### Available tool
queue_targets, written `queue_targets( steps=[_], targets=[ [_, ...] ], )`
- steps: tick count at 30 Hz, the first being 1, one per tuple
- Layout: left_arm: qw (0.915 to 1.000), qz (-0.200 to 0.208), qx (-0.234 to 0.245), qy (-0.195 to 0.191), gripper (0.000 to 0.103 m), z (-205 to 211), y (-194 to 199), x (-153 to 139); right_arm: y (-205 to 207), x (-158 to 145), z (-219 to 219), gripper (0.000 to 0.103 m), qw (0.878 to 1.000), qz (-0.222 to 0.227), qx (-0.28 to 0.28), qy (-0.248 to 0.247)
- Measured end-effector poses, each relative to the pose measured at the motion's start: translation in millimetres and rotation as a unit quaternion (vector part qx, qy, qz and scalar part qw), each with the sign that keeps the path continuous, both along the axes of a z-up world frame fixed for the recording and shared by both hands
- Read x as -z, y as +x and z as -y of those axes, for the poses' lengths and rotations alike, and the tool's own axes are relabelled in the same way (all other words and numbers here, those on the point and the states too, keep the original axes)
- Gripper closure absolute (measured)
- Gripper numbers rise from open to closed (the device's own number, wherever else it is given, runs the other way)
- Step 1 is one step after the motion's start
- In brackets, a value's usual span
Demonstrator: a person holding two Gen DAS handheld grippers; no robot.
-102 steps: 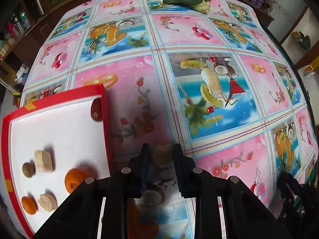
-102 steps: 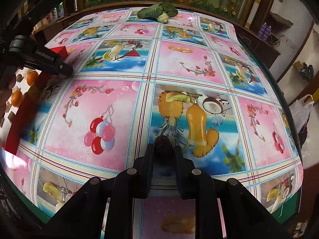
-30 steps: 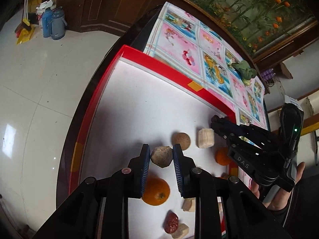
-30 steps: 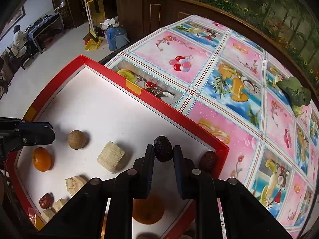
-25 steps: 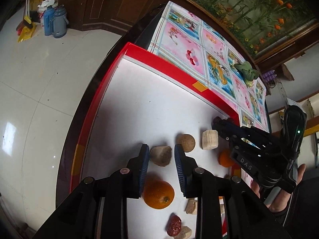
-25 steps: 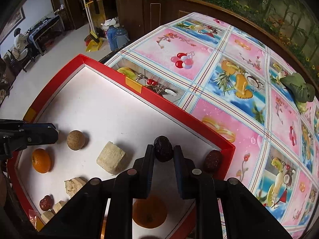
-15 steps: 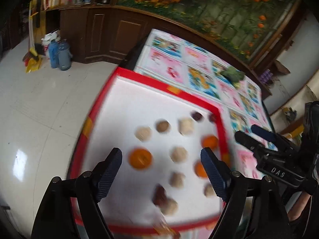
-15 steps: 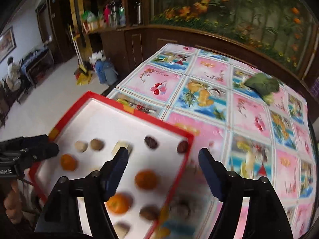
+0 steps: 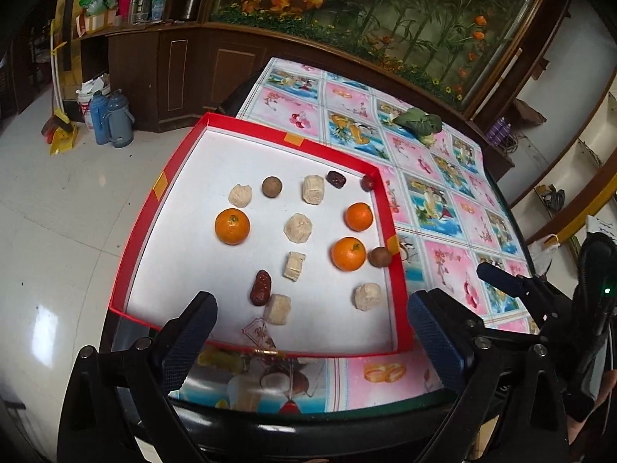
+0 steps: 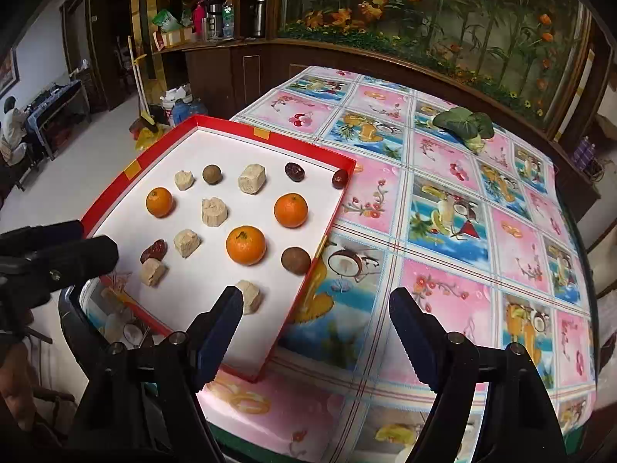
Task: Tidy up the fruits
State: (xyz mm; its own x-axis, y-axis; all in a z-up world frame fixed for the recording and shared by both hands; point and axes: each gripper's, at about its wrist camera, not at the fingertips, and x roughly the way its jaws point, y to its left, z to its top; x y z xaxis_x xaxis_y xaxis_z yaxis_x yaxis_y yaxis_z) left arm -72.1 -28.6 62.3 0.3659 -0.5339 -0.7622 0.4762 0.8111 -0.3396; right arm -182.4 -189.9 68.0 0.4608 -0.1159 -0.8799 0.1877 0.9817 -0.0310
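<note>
Both tongs lifted off red tray (image 9: 252,129) — left tongs (image 9: 308,328), right tongs (image 10: 316,320) tilted down, opening, empty.

Behind your table runs a long glass tank (image 10: 443,11) of green stems and orange flowers, set on dark wood cabinets (image 9: 162,69). On the shelf to its left you see flasks and packets (image 10: 208,15). On the pale floor (image 9: 50,208) by the cabinets stand two blue-grey thermos jugs (image 9: 112,117), a white bucket (image 9: 85,98) and a broom with a yellow dustpan (image 9: 58,131). A printed fruit-pattern tablecloth (image 10: 443,208) covers the table; a leafy green vegetable (image 10: 464,125) lies at its far side. At far left, a person (image 10: 13,131) sits at a desk.
</note>
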Motion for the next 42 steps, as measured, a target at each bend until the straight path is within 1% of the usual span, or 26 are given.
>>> queue_targets(
  steps=[4, 11, 16, 21, 29, 38, 40, 42],
  targets=[
    [0.9999, 0.012, -0.001, -0.002, 0.002, -10.4, -13.0, -8.4, -10.1, -8.8, -6.6, 0.023, 1.0, 0.007, 0.007, -0.017],
    [0.9997, 0.024, 0.005, -0.001, 0.002, -21.5, -27.2, -18.1, -22.6, -23.7, -15.8, 0.023, 0.999, 0.022, 0.007, -0.026],
    [0.9994, 0.029, 0.018, -0.006, 0.002, -26.1, -28.0, -23.6, -26.7, -30.1, -21.7, 0.023, 0.999, 0.029, 0.007, -0.033],
    [0.9995, 0.019, 0.025, -0.006, 0.002, -25.8, -23.0, -19.5, -30.6, -33.0, -27.3, 0.023, 0.997, 0.03, 0.016, -0.076],
    [0.9996, 0.009, 0.021, 0.014, 0.002, -17.6, -13.5, -8.5, -25.5, -19.2, -27.5, 0.023, 0.991, 0.015, 0.026, -0.131],
    [0.9995, 0.0, 0.01, 0.03, 0.002, -10.8, 7.6, 8.0, -10.4, -2.1, -29.6, 0.023, 0.99, 0.004, 0.009, -0.138],
    [0.9994, -0.004, 0.008, 0.033, 0.002, -9.5, 12.5, 11.6, -6.5, 2.1, -29.8, 0.023, 0.988, 0.0, 0.011, -0.153],
    [0.9993, -0.003, 0.006, 0.037, 0.002, -7.0, 16.6, 14.8, -3.6, 5.3, -28.8, 0.023, 0.988, -0.001, 0.009, -0.157]
  ],
)
